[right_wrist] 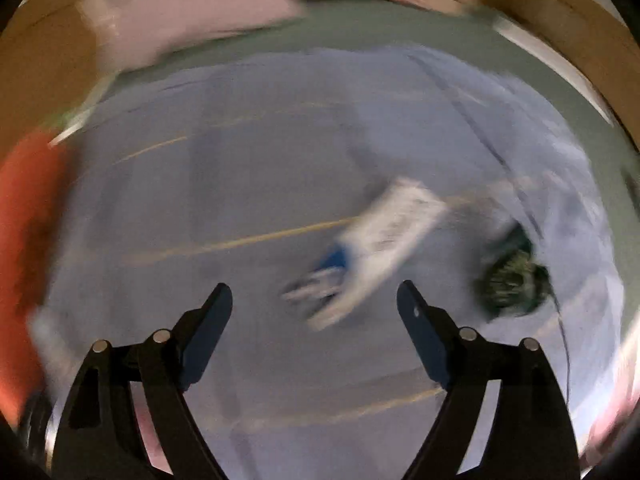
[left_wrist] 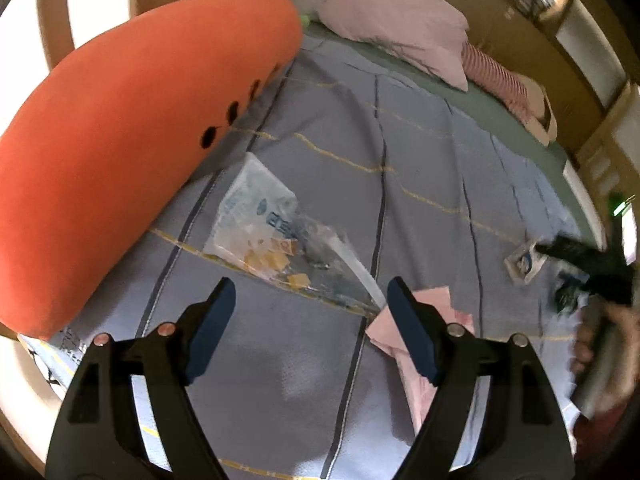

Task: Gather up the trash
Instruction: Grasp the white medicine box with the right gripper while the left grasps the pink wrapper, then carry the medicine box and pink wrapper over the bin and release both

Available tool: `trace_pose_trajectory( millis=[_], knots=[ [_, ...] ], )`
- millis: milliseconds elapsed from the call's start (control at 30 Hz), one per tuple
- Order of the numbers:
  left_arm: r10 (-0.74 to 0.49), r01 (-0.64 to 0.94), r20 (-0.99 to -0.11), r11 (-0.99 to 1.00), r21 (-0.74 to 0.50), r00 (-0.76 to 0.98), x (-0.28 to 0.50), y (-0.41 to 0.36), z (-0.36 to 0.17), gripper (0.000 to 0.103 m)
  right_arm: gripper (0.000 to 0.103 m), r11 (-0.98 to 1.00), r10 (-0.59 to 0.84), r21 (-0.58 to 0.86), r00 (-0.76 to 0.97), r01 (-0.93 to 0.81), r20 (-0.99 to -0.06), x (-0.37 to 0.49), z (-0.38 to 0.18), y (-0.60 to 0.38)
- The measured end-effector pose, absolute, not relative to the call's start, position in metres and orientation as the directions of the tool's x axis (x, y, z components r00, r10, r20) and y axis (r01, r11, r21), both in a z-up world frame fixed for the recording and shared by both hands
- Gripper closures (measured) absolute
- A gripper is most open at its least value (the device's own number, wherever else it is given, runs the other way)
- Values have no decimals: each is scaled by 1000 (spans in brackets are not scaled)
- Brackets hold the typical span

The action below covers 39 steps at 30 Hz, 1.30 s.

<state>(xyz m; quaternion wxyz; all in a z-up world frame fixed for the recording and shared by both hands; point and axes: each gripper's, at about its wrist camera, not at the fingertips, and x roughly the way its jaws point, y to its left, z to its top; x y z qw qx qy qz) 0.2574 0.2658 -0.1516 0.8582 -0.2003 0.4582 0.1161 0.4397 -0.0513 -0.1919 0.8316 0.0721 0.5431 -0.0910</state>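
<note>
A clear plastic bag (left_wrist: 276,236) with blue print and small yellow packets inside lies flat on a bed (left_wrist: 432,168), near its left edge and just beside a long orange bolster pillow (left_wrist: 132,152). The print on the bag is too blurred to read. A pink paper (left_wrist: 420,344) lies touching the bag's nearer corner, partly under one finger of the left gripper (left_wrist: 310,292). The left gripper hovers above the bedspread just short of the bag, jaws spread wide and holding nothing, apparently lined up to take the bag as the nearest piece of trash.

Toward the bed's right edge lies a small white wrapper (right_wrist: 380,240) with a blue patch; its lettering is smeared by motion blur. The right gripper (right_wrist: 314,298) points straight at it, jaws parted wide and empty, seemingly about to pick it up. Just right of the wrapper sits a dark crumpled scrap (right_wrist: 514,280), its nature unclear.

Pink pillows (left_wrist: 396,20) rest at the head of the bed, well apart from the trash.
</note>
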Motion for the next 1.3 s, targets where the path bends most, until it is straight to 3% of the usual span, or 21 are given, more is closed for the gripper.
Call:
trace_pose_trajectory(
  millis=[133, 200, 267, 300, 400, 600, 667, 767, 800, 867, 1033, 1300],
  knots=[
    [32, -487, -806, 811, -325, 591, 247, 304, -147, 24, 21, 949, -21, 96, 363, 300, -931, 457, -221, -85],
    [29, -519, -807, 780, -351, 590, 243, 318, -148, 25, 31, 957, -19, 91, 371, 277, -929, 465, -224, -82],
    [10, -512, -813, 781, -358, 583, 244, 317, -151, 25, 49, 972, -21, 69, 375, 225, -927, 462, -222, -71],
    [-6, -494, -814, 792, -358, 581, 247, 312, -152, 25, 50, 980, -3, 70, 365, 188, -931, 460, -222, -67],
    [-101, -354, -824, 869, -345, 557, 262, 278, -154, 24, 54, 992, 47, 82, 325, 96, -945, 443, -225, -68],
    [-341, -25, -841, 922, -386, 420, 281, 188, -171, 9, 55, 996, 63, 42, 262, -84, -963, 385, -219, -58],
    [-347, 61, -859, 934, -351, 376, 283, 163, -178, 8, 55, 994, 67, 42, 251, -105, -966, 368, -215, -63],
    [-220, 127, -910, 974, -186, 351, 285, 131, -193, 9, 55, 991, 52, 18, 256, -132, -965, 354, -209, -65],
    [-180, 136, -920, 981, -140, 349, 286, 126, -198, 12, 55, 989, 44, 6, 259, -147, -965, 351, -209, -63],
    [-112, 155, -942, 986, -65, 317, 290, 119, -210, 42, 55, 985, 45, -2, 265, -174, -963, 338, -206, -61],
    [-88, 164, -936, 986, -32, 342, 287, 124, -212, 69, 55, 976, 59, -9, 307, -216, -950, 299, -197, -53],
    [-62, 216, -872, 975, 51, 485, 264, 114, -183, 74, 55, 968, 52, -48, 381, -248, -923, 272, -172, -50]
  ],
)
